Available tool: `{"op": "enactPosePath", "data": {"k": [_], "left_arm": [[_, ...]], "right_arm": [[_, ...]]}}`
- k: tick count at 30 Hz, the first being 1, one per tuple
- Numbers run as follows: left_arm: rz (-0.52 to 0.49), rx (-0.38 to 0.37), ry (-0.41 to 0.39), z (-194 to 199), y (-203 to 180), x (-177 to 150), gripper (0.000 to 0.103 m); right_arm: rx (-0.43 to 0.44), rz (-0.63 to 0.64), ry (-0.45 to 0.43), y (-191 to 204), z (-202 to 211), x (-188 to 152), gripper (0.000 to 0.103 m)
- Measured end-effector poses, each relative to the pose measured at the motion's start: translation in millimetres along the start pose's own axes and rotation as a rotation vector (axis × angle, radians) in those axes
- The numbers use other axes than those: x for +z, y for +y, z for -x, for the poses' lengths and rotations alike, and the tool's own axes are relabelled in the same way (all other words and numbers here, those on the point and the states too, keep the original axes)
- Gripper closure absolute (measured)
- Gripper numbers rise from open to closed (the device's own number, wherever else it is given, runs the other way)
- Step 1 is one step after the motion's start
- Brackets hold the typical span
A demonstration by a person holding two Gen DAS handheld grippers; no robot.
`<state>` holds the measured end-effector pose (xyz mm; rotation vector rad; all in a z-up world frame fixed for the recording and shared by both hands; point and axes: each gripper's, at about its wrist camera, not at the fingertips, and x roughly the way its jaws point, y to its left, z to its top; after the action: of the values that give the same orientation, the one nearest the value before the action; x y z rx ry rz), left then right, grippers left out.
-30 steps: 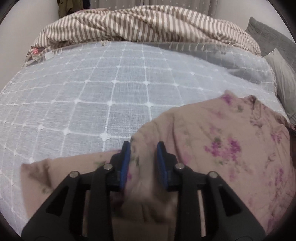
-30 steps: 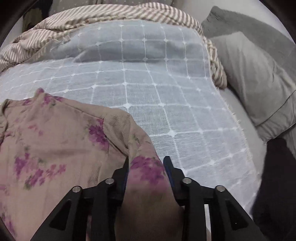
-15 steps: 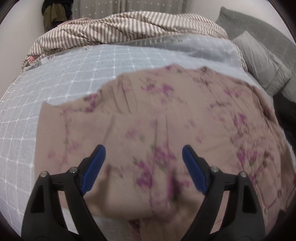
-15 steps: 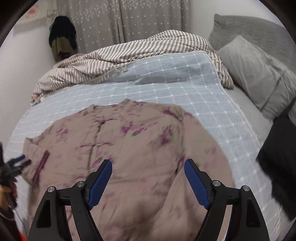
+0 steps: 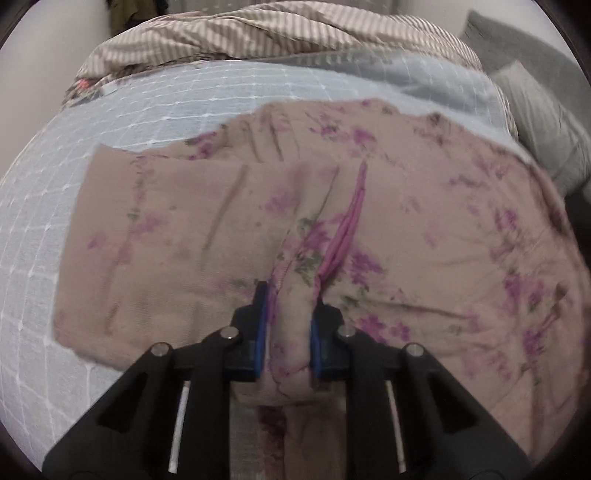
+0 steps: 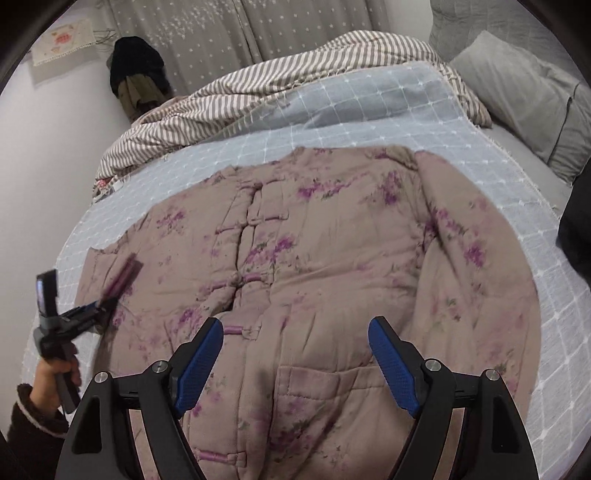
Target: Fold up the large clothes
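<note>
Lying spread, floral padded jacket (image 6: 332, 258), rumpled

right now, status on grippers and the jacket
Left gripper closing on a jacket fold. Right gripper open, above the jacket, holding nothing. Jacket spread on bed, unfolded. Nothing in the way.

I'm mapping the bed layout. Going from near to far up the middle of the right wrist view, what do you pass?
Right claw, open → floral padded jacket → blue checked bedspread → striped duvet → dotted grey curtain.
</note>
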<state>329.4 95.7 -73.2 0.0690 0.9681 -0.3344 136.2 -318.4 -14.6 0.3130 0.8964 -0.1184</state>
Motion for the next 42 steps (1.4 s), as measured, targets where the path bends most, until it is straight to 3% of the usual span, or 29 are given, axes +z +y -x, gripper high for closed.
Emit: {"op": "enactPosePath", "data": {"k": [2, 7, 14, 17, 19, 21, 27, 33, 35, 36, 38, 39, 40, 42], "left_arm": [[0.061, -0.033, -0.064, 28.1, 17.9, 8.3, 0.083], [0.163, 0.008, -0.196, 97.1, 81.9, 24.9, 0.084], [0.348, 0.186, -0.293, 155.7, 198.3, 13.9, 0.084], [0.436, 0.335, -0.297, 161.9, 246.0, -7.5, 0.075], [0.503, 0.372, -0.282, 158.5, 271.1, -23.5, 0.047], [0.593, 0.342, -0.283, 150.7, 295.5, -47.7, 0.035], [0.775, 0.236, -0.200, 98.7, 332.8, -94.3, 0.034], [0.940, 0.063, -0.242, 53.7, 353.5, -107.6, 0.034], [1.006, 0.050, -0.304, 46.3, 361.7, -106.6, 0.035], [1.026, 0.048, -0.325, 43.6, 364.7, -105.0, 0.043], [1.056, 0.068, -0.321, 36.1, 369.6, -98.3, 0.078], [1.047, 0.077, -0.321, 35.7, 369.5, -94.1, 0.088], [1.036, 0.098, -0.343, 40.2, 367.7, -92.6, 0.090], [0.973, 0.210, -0.469, 67.3, 356.9, -87.3, 0.090]], "right_arm": [[0.004, -0.002, 0.004, 0.6, -4.3, -1.6, 0.021], [-0.007, -0.004, 0.002, 3.8, -8.6, -4.3, 0.021], [-0.004, 0.002, -0.011, 10.4, -9.7, -5.0, 0.021], [-0.008, 0.006, -0.017, 12.8, -11.3, -4.6, 0.021], [-0.015, 0.017, -0.028, 15.2, -12.0, -4.6, 0.021], [-0.027, 0.031, -0.031, 19.2, -13.0, -5.0, 0.021], [-0.023, 0.055, -0.009, 28.2, -19.9, -7.3, 0.021], [-0.080, 0.122, 0.014, 37.4, -32.6, -12.8, 0.021], [-0.098, 0.127, 0.018, 37.4, -35.7, -13.9, 0.021], [-0.105, 0.127, 0.020, 37.0, -36.9, -14.6, 0.021], [-0.111, 0.125, 0.031, 36.4, -40.2, -15.3, 0.021], [-0.109, 0.125, 0.034, 36.1, -41.1, -15.2, 0.021], [-0.108, 0.125, 0.034, 35.9, -41.1, -14.7, 0.021], [-0.113, 0.126, 0.021, 34.8, -35.8, -12.5, 0.021]]}}
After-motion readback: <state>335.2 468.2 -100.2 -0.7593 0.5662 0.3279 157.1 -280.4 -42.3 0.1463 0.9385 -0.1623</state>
